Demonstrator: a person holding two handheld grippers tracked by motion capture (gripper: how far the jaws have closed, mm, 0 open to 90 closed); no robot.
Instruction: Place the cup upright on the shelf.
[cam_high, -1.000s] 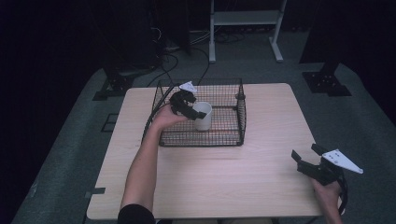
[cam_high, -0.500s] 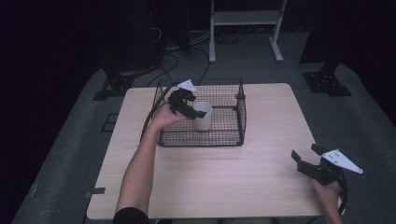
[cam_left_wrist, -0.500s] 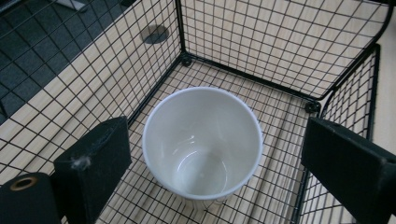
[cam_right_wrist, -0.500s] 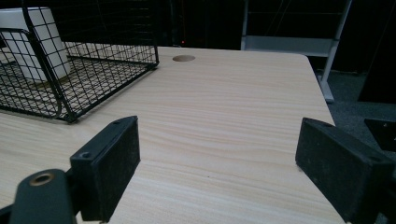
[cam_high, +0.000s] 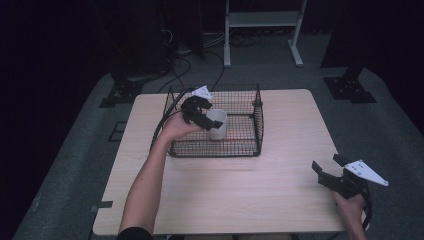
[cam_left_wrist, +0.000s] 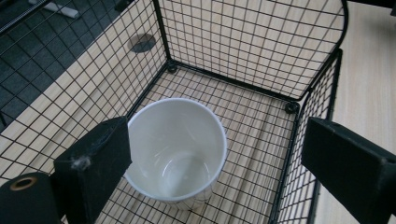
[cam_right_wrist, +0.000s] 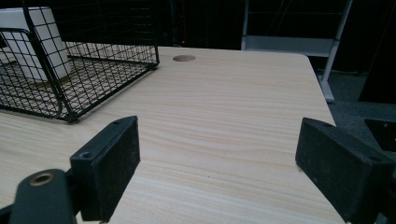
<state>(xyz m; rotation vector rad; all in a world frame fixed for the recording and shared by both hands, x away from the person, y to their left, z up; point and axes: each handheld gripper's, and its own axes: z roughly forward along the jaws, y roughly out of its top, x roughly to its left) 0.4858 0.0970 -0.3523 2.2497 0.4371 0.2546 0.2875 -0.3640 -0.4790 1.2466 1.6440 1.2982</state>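
Note:
A white cup (cam_high: 218, 125) stands upright and empty inside a black wire basket (cam_high: 260, 120) at the back middle of the wooden table (cam_high: 250, 200). My left gripper (cam_high: 206, 119) reaches into the basket from the left and is open. In the left gripper view the cup (cam_left_wrist: 175, 149) sits between the wide jaws, the left jaw close against its side; the gripper (cam_left_wrist: 217, 135) holds nothing. My right gripper (cam_high: 326, 162) hovers open over the table's front right corner. In the right gripper view the gripper (cam_right_wrist: 217, 140) faces bare wood, with the basket (cam_right_wrist: 70, 70) and cup (cam_right_wrist: 37, 42) far left.
The basket's wire walls (cam_left_wrist: 252, 42) rise around the cup on all sides. A round cable hole (cam_right_wrist: 184, 58) sits in the tabletop behind the basket. Beyond the table are dark floor, cables and a white metal stand (cam_high: 262, 20).

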